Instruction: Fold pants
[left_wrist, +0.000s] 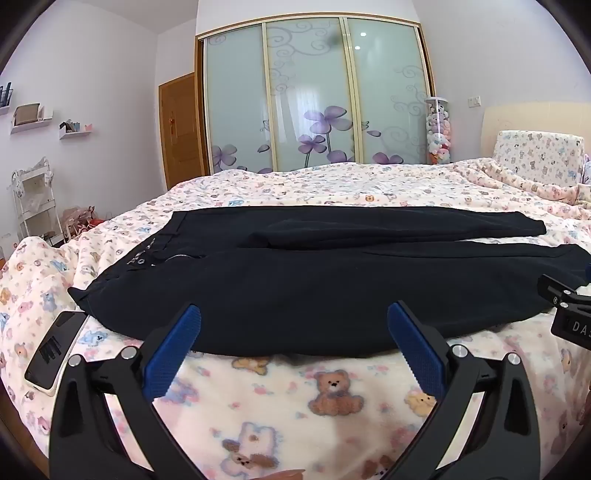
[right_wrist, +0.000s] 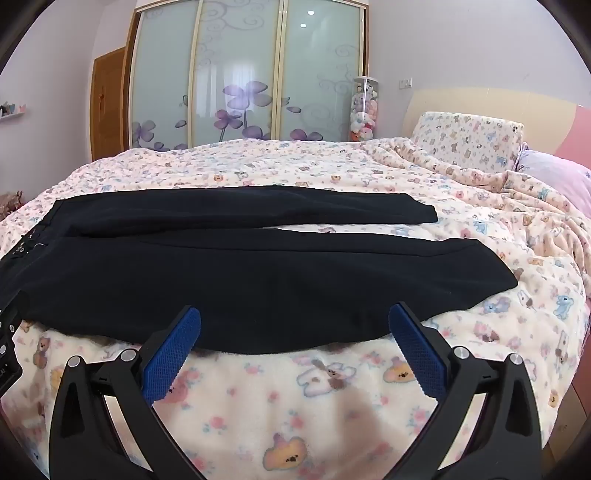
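Black pants (left_wrist: 314, 280) lie spread flat across a bear-print bed (left_wrist: 332, 402), legs side by side and no fold yet made, as the left gripper (left_wrist: 293, 321) and right gripper (right_wrist: 294, 323) hover at the near hem, fingers wide apart and empty.

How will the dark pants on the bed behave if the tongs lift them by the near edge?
The dark pants probably hang floppy: the cloth lies flat and follows the blanket. They look light, since they barely dent the fleece. The far leg may drag behind, because the two legs lie apart. Both the left tongs and right tongs are open.
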